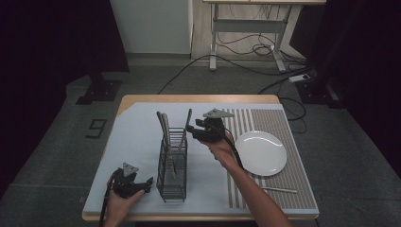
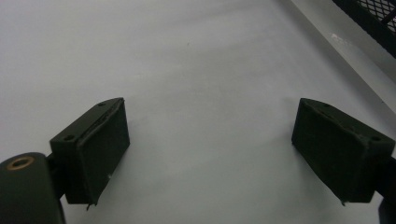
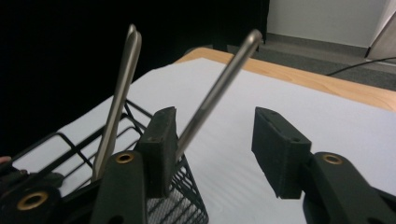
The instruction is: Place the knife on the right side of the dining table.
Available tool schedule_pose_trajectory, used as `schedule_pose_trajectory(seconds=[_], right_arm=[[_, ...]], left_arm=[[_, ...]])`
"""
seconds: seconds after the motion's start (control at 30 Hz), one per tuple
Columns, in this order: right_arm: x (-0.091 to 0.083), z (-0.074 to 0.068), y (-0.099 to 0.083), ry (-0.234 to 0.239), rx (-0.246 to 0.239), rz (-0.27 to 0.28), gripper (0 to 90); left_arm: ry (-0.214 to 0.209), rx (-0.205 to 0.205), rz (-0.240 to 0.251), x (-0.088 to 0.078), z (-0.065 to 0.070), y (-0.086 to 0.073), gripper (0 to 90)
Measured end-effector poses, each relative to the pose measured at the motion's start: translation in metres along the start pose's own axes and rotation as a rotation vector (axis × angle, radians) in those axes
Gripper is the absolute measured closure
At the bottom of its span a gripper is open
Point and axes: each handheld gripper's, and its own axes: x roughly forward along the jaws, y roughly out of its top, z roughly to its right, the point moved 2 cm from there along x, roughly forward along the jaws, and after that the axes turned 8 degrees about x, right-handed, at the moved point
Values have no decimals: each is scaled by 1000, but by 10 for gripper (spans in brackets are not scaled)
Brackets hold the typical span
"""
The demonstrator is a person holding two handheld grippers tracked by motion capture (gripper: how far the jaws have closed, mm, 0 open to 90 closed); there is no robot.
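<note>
A black wire basket (image 1: 172,165) is set near the middle of the table (image 1: 198,99), on a pale sheet (image 1: 137,142). It is tall and thin, with fine mesh low on its walls. Shiny metal handles stick up out of its far end: two flat ones (image 1: 163,124) lean together on the left, and one round thin handle (image 1: 185,128) leans to the right.

The right gripper (image 1: 198,131) is held up beside the top of the basket. In the right gripper view its jaws are seen spread apart, and the round handle (image 3: 215,93) passes up between them, close by the left jaw. It cannot be told if that jaw touches it.

The left gripper (image 1: 142,185) is kept low near the front edge of the table, just left of the basket. Its jaws are spread wide over the smooth bare sheet (image 2: 196,84), and nothing is held.

To the right, a striped mat (image 1: 288,123) is laid out, with a round white plate (image 1: 261,152) on it. A thin pale stick (image 1: 279,190) is seen near the front of the mat. Open room is left on the sheet to the left of the basket.
</note>
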Motion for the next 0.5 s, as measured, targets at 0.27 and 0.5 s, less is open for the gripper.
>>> schedule_pose_trajectory(seconds=[0.27,0.5], right_arm=[[11,-2,10,15,14,5,566],[20,-3,15,8,23,-4,621]], left_arm=[[-1,0,0,0,0,0,108],[-1,1,0,0,0,0,108]])
